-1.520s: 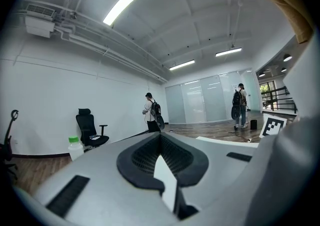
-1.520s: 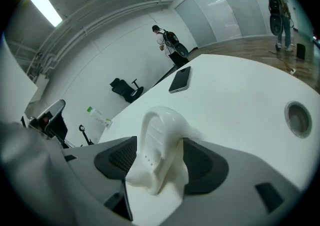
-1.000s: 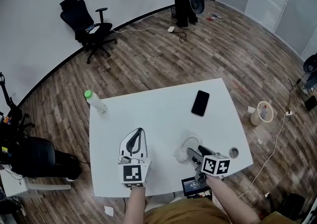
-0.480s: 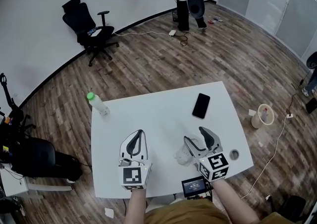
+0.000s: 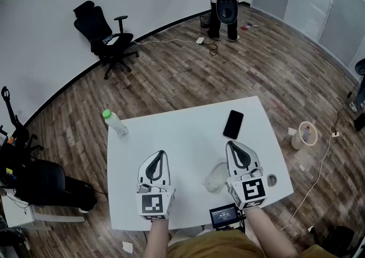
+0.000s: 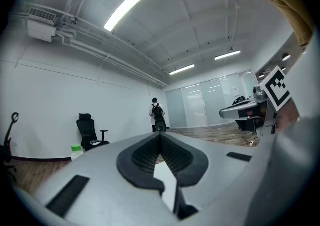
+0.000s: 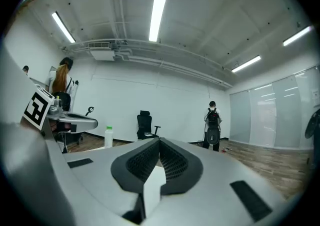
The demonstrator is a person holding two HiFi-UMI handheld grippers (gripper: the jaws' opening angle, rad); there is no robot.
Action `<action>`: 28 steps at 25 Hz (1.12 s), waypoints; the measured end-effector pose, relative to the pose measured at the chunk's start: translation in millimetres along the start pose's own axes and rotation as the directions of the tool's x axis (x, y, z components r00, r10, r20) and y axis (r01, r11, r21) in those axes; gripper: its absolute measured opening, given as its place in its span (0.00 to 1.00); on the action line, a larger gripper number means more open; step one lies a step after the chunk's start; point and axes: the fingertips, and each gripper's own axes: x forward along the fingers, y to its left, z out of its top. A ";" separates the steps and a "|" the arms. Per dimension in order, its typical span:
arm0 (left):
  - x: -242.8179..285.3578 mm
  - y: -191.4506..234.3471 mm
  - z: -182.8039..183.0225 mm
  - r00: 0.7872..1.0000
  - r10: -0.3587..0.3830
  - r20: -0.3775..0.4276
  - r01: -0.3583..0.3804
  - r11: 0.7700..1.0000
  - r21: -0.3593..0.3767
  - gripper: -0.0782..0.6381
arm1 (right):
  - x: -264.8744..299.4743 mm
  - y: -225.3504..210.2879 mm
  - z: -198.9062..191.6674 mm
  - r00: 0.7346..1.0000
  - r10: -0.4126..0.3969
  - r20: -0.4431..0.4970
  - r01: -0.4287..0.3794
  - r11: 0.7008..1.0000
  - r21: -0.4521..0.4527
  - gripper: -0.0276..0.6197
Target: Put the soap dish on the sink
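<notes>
pale, translucent round soap dish (image 5: pixel 213 179): on the white rectangular worktop (image 5: pixel 182 131), near its front edge, between the two tools. it lies just beside the right tool (image 5: pixel 230 146), on that tool's left flank; the head view does not show whether they touch. it is well apart from the left tool (image 5: pixel 160 152).

right tool: grey jaws with black ribbed pads, closed tip to tip, nothing between them. it points away from the person. its own view (image 7: pixel 159 141) shows the tips meeting.

left tool: the same, jaws narrow and closed together, holding nothing (image 6: pixel 161 136).

farther out on the worktop:
- flat black phone (image 5: pixel 232 124), beyond the right tool.
- clear plastic bottle with green cap (image 5: pixel 116 123), upright near the far left corner.
- small round grey fitting (image 5: pixel 271 180), by the front right corner.

around the worktop:
- brown wood-plank floor (image 5: pixel 171 74).
- black swivel office chair (image 5: pixel 105 28), near the white wall.
- person with a dark backpack (image 5: pixel 224 0), standing at the far end of the room.
- pale bucket (image 5: pixel 303 133), on the floor to the right of the worktop.
</notes>
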 end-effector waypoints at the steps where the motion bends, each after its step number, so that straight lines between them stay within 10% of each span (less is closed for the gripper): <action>1: 0.0 1.1 0.7 1.000 0.005 -0.006 -0.005 1.000 0.000 0.12 | -0.3 0.0 2.6 1.000 0.001 0.005 -0.001 1.000 0.002 0.06; 28: -11.4 5.8 23.2 0.999 0.035 0.041 -0.035 0.999 -0.007 0.12 | -5.6 5.3 22.3 0.999 0.012 0.041 -0.009 0.998 -0.056 0.05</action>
